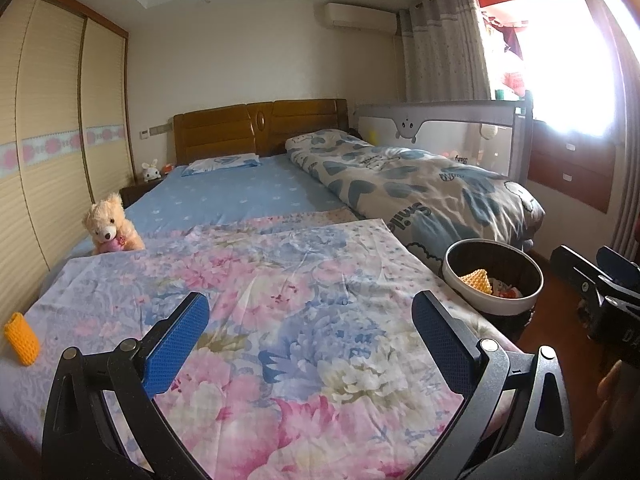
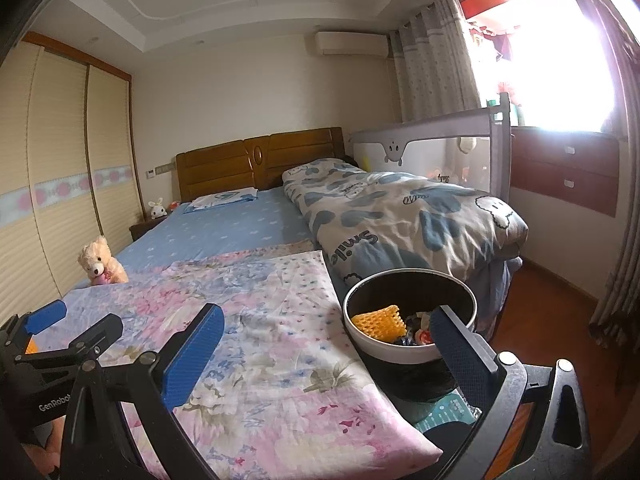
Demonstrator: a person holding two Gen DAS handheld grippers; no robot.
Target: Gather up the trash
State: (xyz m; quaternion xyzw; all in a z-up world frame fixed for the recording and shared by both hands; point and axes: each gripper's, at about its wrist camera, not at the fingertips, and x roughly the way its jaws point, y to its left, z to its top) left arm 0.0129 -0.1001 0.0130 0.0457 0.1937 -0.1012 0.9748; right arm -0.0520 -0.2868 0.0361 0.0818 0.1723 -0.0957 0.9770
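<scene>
A home bedroom; wooden-headboard bed (image 1: 260, 128), quilt (image 1: 400, 184), teddy bear (image 1: 110, 224), sliding wardrobe (image 1: 52, 152)

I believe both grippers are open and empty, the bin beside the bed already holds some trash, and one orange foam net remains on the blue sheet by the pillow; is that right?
Not quite: the orange foam net lies on the floral cover, near its left edge, as the left wrist view shows. The rest holds: left gripper and right gripper open and empty, bin holding trash.

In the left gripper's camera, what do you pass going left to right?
Orange foam sleeve → teddy bear → left gripper over the flowery quilt → trash bin → right gripper.
</scene>
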